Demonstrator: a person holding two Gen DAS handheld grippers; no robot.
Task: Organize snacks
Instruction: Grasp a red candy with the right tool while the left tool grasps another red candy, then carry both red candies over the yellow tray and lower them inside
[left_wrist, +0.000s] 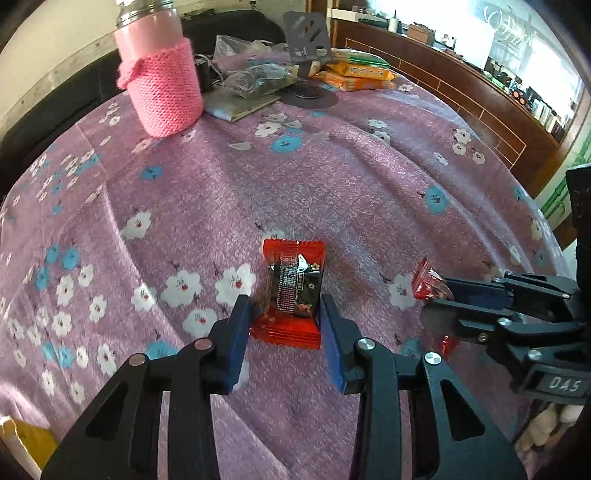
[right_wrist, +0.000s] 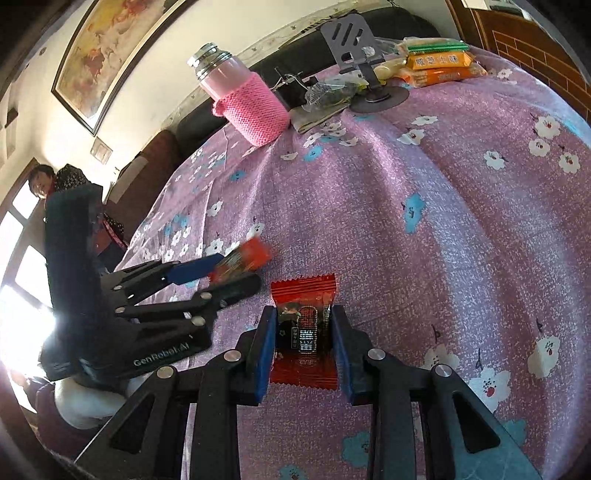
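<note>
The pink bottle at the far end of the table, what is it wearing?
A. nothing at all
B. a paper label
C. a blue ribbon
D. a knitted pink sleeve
D. A pink knitted sleeve wraps the lower part of the pink bottle, with bare bottle and a metal neck showing above it.

Purple floral tablecloth (left_wrist: 332, 177) carries pink bottle (left_wrist: 162, 92), phone stand (left_wrist: 308, 94), orange packets (left_wrist: 358, 75) at far edge
</note>
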